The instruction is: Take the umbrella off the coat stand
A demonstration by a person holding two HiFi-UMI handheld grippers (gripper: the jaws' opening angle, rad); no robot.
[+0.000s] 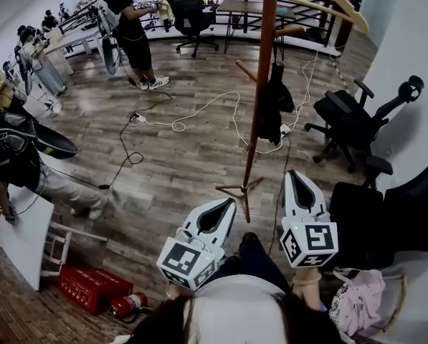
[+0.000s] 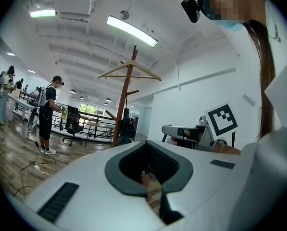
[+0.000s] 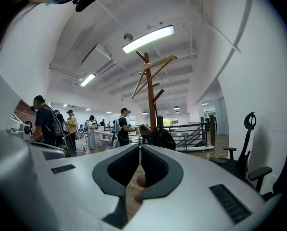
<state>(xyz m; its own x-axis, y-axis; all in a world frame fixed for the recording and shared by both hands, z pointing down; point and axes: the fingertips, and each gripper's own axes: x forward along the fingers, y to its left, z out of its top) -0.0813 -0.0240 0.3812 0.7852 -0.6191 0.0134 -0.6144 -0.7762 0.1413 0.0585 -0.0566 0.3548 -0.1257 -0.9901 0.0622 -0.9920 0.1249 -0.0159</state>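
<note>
Umbrella (image 1: pixel 274 102), dark, folded, hanging from a mid-height peg of the coat stand (image 1: pixel 259 113); left gripper (image 1: pixel 230 205) and right gripper (image 1: pixel 292 175), both closed, empty, near the stand's base; hazard: strap snagging, sideways pull toppling stand.

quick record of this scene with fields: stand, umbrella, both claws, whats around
coat stand: wooden, upright on the floor, ahead of both claws
umbrella: black, hanging from a peg on the stand, untouched
left claw: shut, empty, apart from the stand
right claw: shut, empty, apart from the stand
top of stand: wooden hanger
nearby: office chair to the right; white cable on the floor
</note>
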